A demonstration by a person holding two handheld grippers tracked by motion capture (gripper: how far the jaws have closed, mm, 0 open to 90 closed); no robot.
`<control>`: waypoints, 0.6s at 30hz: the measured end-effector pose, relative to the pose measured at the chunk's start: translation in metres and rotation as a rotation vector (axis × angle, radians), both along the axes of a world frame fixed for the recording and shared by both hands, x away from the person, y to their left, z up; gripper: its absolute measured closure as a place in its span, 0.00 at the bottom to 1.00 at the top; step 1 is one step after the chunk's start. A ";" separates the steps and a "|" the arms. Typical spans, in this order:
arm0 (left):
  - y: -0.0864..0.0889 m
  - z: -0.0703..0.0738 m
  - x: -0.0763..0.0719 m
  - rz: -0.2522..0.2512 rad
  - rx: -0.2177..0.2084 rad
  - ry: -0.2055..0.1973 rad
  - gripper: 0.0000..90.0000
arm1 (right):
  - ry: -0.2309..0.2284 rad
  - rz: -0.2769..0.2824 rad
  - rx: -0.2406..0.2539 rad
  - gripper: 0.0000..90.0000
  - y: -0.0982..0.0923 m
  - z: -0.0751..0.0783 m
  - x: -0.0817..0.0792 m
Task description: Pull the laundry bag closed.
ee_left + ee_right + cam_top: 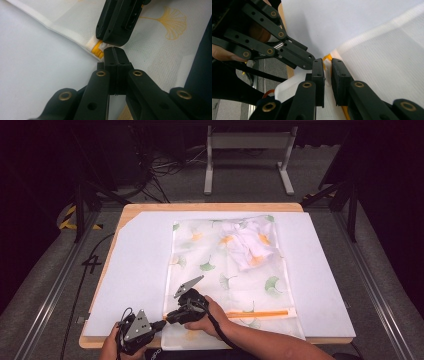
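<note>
Zipper end point(327, 58) lies between right claw point(327, 65) jaws.

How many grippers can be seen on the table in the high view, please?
2. The left gripper is at the near left edge of the table, by the corner of the mesh bag. The right gripper is just beside it, at the orange zipper end.

We look along our left gripper point(113, 53), its black jaws pressed together on the orange zipper end point(97, 48) at the corner of a white mesh bag printed with yellow ginkgo leaves point(160, 37), with our right gripper point(117, 22) just above.
</note>
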State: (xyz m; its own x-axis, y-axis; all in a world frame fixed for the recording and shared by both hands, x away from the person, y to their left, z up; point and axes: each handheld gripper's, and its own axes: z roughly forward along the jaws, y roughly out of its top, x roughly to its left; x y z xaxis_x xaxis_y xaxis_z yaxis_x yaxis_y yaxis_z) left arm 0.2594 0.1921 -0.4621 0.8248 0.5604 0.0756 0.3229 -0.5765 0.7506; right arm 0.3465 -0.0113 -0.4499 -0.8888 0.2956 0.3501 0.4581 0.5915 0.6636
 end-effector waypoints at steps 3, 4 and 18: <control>0.001 0.000 0.000 -0.001 -0.008 0.004 1.00 | -0.016 -0.018 -0.005 0.94 0.004 -0.003 -0.002; 0.000 0.000 0.000 0.000 -0.007 0.003 1.00 | -0.022 -0.020 -0.006 0.95 0.004 -0.003 -0.002; 0.001 0.000 0.000 -0.001 -0.008 0.005 1.00 | -0.077 -0.024 -0.016 1.00 0.003 -0.002 -0.005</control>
State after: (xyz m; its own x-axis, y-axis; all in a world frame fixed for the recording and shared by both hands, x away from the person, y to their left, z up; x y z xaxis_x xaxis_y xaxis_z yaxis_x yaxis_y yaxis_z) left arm 0.2598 0.1927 -0.4626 0.8256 0.5603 0.0665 0.3264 -0.5704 0.7537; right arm 0.3417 -0.0088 -0.4515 -0.9057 0.3221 0.2757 0.4199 0.5916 0.6883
